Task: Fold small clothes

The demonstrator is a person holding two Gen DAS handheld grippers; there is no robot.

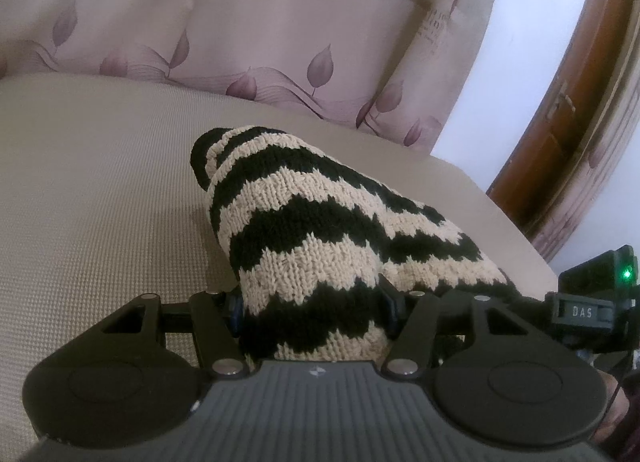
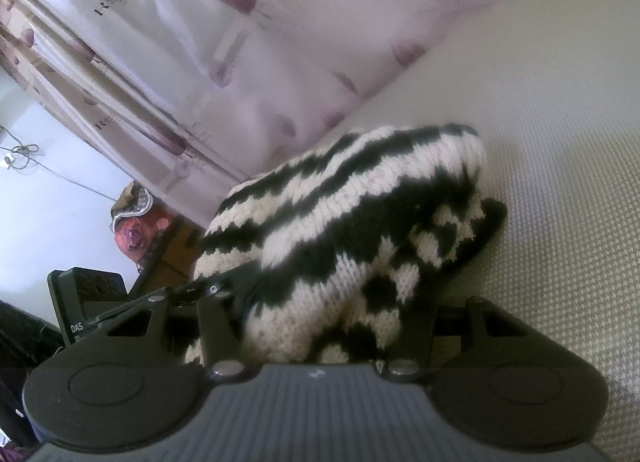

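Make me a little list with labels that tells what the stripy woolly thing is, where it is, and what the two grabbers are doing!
thing: black and cream zigzag knitted garment, bunched up
resting on: beige textured surface
left gripper: closed on the near edge of the knit
right gripper: closed on the knit too
behind: pale pink curtain with leaf print
far right of the left view: brown wooden door
fold: not neat yet, the knit is heaped
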